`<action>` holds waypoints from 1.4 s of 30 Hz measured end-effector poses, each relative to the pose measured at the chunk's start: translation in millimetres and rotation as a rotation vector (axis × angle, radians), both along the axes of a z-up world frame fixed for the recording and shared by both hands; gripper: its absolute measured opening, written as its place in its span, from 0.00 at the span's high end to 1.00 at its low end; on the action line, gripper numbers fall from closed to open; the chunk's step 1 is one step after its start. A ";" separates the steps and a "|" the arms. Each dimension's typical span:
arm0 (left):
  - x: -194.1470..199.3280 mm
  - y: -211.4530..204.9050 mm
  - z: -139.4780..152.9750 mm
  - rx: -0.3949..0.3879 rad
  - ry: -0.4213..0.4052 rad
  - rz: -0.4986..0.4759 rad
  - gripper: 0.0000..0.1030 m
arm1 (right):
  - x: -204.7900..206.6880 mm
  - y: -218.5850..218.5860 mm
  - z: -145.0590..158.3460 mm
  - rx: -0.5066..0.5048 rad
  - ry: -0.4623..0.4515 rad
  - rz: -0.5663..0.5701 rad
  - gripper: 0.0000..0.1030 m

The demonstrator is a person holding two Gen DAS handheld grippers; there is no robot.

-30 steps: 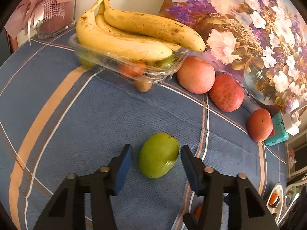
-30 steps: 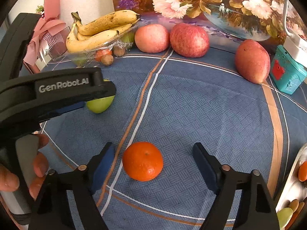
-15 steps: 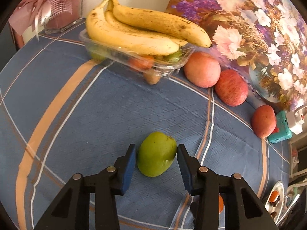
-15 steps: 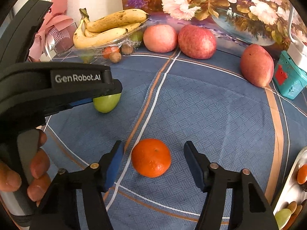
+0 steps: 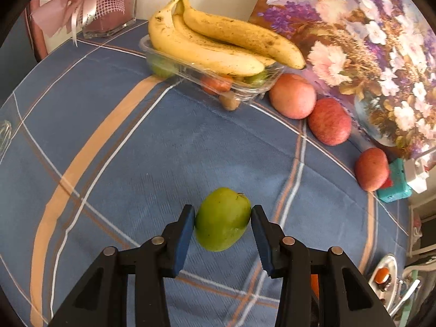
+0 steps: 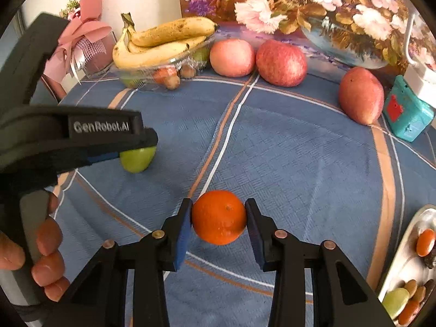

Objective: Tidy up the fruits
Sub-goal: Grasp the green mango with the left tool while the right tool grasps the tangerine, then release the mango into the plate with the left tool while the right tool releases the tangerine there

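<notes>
My left gripper (image 5: 223, 224) is shut on a green apple (image 5: 222, 223), its blue pads touching both sides; the apple also shows in the right wrist view (image 6: 137, 159) under the left gripper's body. My right gripper (image 6: 218, 218) is shut on an orange tangerine (image 6: 218, 217) just above the blue cloth. A clear plastic tray (image 5: 245, 90) at the back holds small fruits with bananas (image 5: 207, 46) on top. Three red apples (image 6: 280, 62) lie along the back.
A blue plaid tablecloth (image 5: 136, 150) covers the table. A flower painting (image 5: 368, 41) leans at the back. A teal box (image 6: 406, 117) sits at the right, a plate of snacks (image 6: 408, 259) at the right edge, a pink gift (image 5: 90, 5) at the back left.
Both grippers have closed: the left pads now press the green apple, the right pads press the tangerine. Both fruits look slightly lifted or drawn closer.
</notes>
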State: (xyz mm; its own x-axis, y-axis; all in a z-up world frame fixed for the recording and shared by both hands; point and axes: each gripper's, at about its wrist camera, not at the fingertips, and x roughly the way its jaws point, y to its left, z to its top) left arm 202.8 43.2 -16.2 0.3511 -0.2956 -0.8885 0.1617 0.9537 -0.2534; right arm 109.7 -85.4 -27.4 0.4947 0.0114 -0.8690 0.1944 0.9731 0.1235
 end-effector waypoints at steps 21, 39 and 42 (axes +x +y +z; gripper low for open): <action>-122.5 -21.9 20.5 -0.018 0.005 -0.060 0.56 | -117.0 -20.1 67.3 -0.010 -0.051 -0.125 0.61; -172.9 -108.9 28.2 0.040 -0.030 -0.336 0.56 | -166.1 -99.8 53.5 0.012 0.029 -0.358 0.61; -190.2 -130.3 30.4 0.035 -0.039 -0.417 0.56 | -176.9 -121.9 53.0 0.036 0.028 -0.425 0.61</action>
State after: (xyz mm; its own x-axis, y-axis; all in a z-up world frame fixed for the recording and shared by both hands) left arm 12.6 -87.2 14.1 0.2414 -0.3894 -0.8889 0.5451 0.8122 -0.2078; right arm -67.2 -207.3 25.6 0.4379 -0.1573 -0.8852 0.5808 0.8010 0.1450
